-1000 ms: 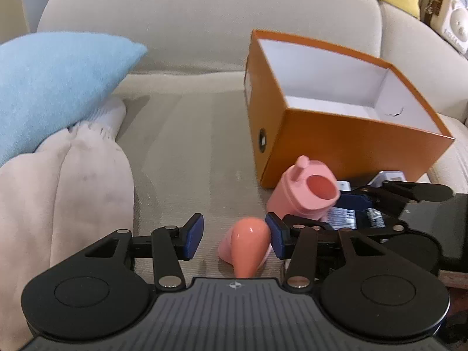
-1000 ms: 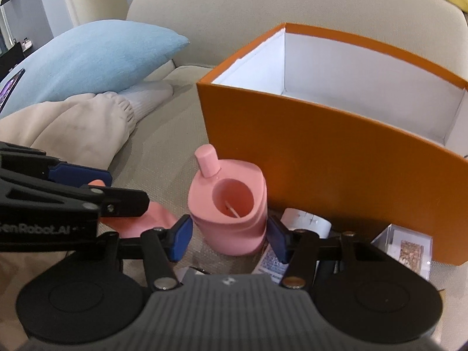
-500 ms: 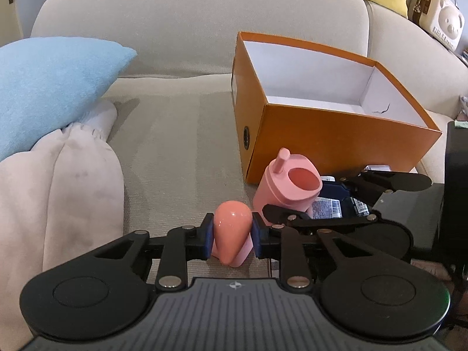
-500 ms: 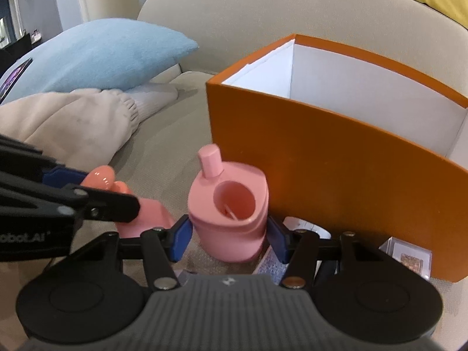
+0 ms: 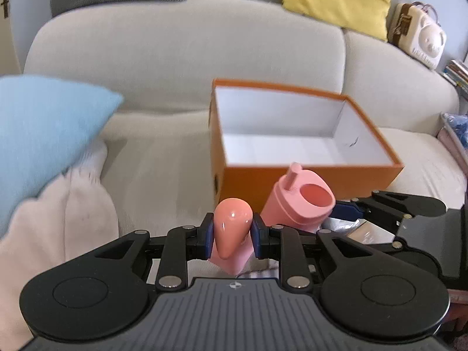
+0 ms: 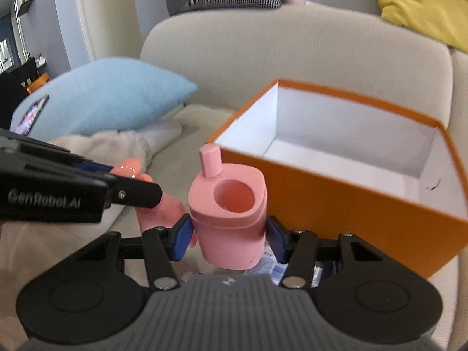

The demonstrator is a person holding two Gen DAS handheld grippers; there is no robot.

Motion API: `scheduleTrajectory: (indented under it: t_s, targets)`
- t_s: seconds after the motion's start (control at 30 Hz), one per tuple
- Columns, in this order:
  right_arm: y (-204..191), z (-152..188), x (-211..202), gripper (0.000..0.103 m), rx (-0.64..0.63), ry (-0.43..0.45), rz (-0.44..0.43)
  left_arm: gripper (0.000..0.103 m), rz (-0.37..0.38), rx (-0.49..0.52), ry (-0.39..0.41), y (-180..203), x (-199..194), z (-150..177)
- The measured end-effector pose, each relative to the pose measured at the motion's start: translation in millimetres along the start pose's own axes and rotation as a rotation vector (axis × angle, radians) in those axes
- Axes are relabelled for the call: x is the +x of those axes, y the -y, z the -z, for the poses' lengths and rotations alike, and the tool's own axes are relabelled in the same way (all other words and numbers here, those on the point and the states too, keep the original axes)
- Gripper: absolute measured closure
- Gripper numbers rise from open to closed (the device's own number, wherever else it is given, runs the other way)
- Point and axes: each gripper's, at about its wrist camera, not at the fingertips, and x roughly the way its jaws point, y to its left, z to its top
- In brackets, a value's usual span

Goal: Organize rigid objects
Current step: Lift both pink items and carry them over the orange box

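In the left wrist view, the left gripper (image 5: 231,235) is clamping a glossy pink teardrop-shaped piece (image 5: 231,225) narrowly between its blue pads, rounded end up and long axis tilting down toward the camera, clear of the sofa seat (image 5: 163,169). The open orange box (image 5: 304,175) is sitting just beyond and to the right, its white floor bare, so the carry is likely going forward and right over the near wall. The pink cup with a spout (image 5: 298,201) is hanging to the right, between this gripper and the box, and looks the nearer of the two to the rim. In the right wrist view, the right gripper (image 6: 229,238) is gripping that pink cup with a spout (image 6: 229,213) at a middling width, upright with its mouth open to the camera, lifted beside the box's left corner; the orange box (image 6: 351,204) is lying ahead and to the right. This view is showing the left gripper (image 6: 137,190) from the side, far left, and small packets under the cup, blurred, which the other view barely gives.
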Motion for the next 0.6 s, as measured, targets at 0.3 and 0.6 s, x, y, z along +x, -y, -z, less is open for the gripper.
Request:
scheduleTrajectory:
  t_s: [0.3, 0.6]
  targets:
    - [27, -40, -53, 0.048, 0.009, 0.14, 0.04, 0.075, 0.101, 0.136, 0.073, 36, -12, -61]
    - [84, -89, -25, 0.047, 0.037, 0.124, 0.13, 0.075, 0.16, 0.239, 0.026, 44, 57, -123]
